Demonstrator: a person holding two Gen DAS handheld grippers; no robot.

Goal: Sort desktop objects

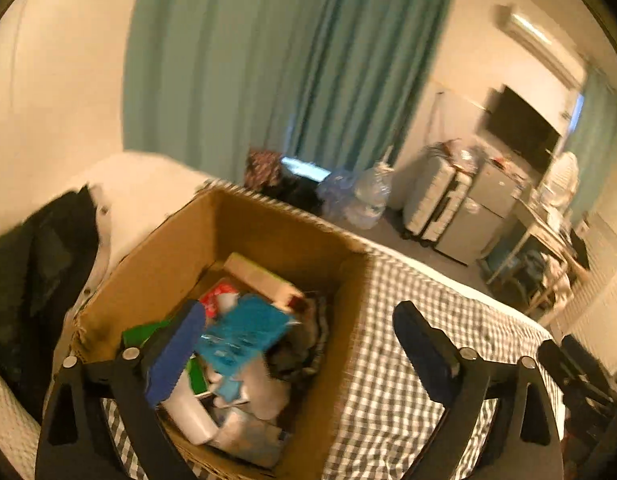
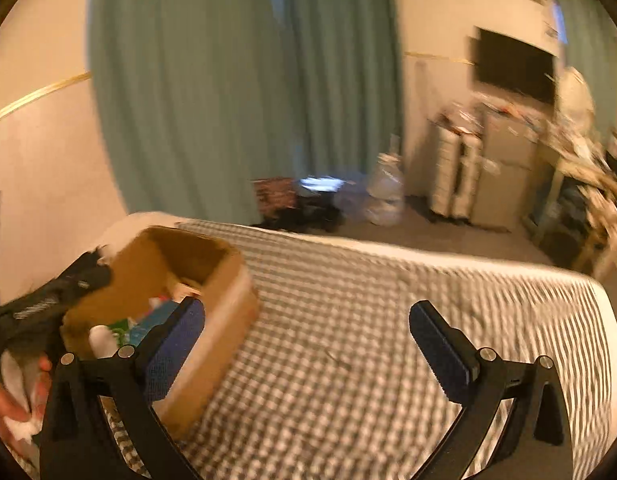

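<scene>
An open cardboard box (image 1: 268, 236) stands on a grey-and-white checked cloth (image 1: 408, 340). Inside lie several sorted items: a blue plastic packet (image 1: 244, 332), a cream box (image 1: 264, 276), a red-and-white wrapper (image 1: 218, 296), white pieces (image 1: 264, 392). My left gripper (image 1: 298, 334) hangs over the box's near right corner, open, nothing between its blue pads. In the right wrist view the same box (image 2: 212, 320) sits lower left. My right gripper (image 2: 308, 336) is open and empty, its left finger in front of the box, the other over the checked cloth (image 2: 368, 320).
A dark garment (image 1: 40, 280) lies left of the box. The other gripper's black frame (image 1: 576, 368) shows at the right edge. A hand (image 2: 12, 396) holding something white shows at lower left. Beyond the cloth: green curtains (image 2: 236, 80), bags, a suitcase (image 1: 436, 200), a wall screen.
</scene>
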